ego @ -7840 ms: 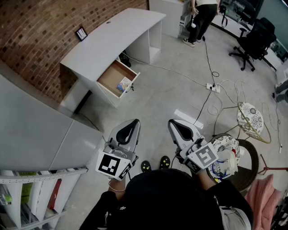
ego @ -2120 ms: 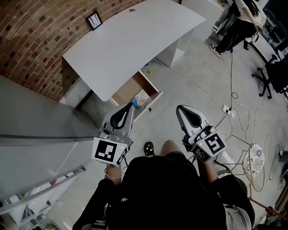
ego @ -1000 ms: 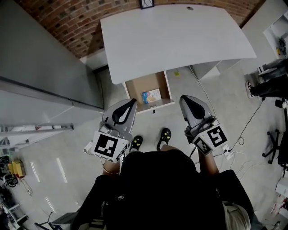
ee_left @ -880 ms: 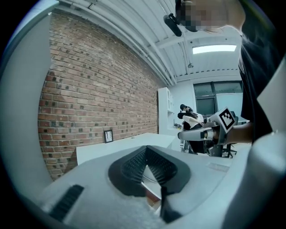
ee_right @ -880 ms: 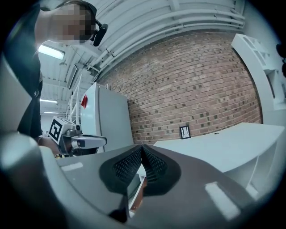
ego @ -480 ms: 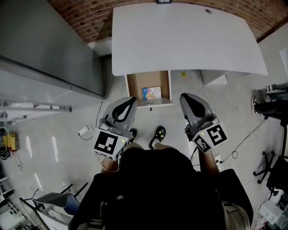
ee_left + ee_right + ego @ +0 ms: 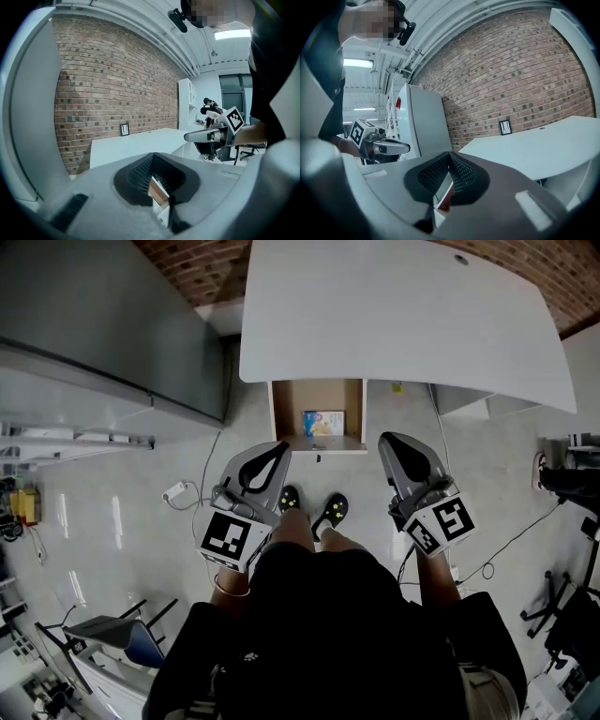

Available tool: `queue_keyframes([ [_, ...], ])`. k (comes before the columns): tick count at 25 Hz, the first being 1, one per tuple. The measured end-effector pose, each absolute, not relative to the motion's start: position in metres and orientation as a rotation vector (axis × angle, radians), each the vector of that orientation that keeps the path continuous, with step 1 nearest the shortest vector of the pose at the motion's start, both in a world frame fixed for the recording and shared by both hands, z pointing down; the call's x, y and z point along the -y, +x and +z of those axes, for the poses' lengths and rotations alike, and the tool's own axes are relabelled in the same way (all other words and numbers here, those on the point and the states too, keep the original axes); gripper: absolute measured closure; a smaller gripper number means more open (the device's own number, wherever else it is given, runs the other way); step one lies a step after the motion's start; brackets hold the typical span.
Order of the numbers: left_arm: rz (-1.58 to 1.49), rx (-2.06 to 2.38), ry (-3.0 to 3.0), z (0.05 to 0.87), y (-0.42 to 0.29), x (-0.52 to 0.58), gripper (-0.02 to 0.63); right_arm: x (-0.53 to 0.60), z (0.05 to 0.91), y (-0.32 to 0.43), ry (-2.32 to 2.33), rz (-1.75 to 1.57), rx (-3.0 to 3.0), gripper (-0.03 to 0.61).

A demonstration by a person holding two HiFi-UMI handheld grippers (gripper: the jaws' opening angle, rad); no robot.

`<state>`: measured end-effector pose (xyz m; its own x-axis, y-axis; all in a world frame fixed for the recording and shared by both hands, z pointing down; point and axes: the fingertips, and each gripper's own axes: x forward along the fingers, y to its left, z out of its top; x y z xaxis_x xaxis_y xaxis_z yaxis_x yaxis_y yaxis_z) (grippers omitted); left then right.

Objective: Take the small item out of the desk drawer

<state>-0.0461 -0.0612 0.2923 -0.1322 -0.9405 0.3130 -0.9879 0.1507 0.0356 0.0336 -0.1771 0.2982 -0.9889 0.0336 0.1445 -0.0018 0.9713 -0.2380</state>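
A white desk [image 7: 403,315] stands ahead with its wooden drawer [image 7: 284,409] pulled open below the front edge. A small blue-and-yellow item [image 7: 323,422] lies flat inside it. My left gripper [image 7: 279,447] is shut and empty, just short of the drawer's left front corner. My right gripper [image 7: 387,440] is shut and empty too, to the right of the drawer front. In the left gripper view the shut left gripper [image 7: 152,158] points at the desk [image 7: 140,143], with the drawer's edge [image 7: 158,192] showing below the tips. In the right gripper view the right gripper [image 7: 450,155] is shut too.
A tall grey cabinet [image 7: 103,324] stands left of the desk against the brick wall [image 7: 108,84]. A cable with an adapter [image 7: 175,491] lies on the floor at left. A chair [image 7: 112,638] is at the lower left. The person's shoes [image 7: 311,507] stand before the drawer.
The person has stepped closer, so the desk and open drawer lie squarely ahead and nearer. Both grippers have sunk and moved toward the drawer front, still shut.
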Motion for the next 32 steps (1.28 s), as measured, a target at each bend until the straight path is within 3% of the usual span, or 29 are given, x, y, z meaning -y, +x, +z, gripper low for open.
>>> queue_keyframes([
  [32,0.484,1.946,1.844,0.476,-0.094,0.095,0.598,0.189,0.449,-0.019,0.02,0.397,2.8,0.566],
])
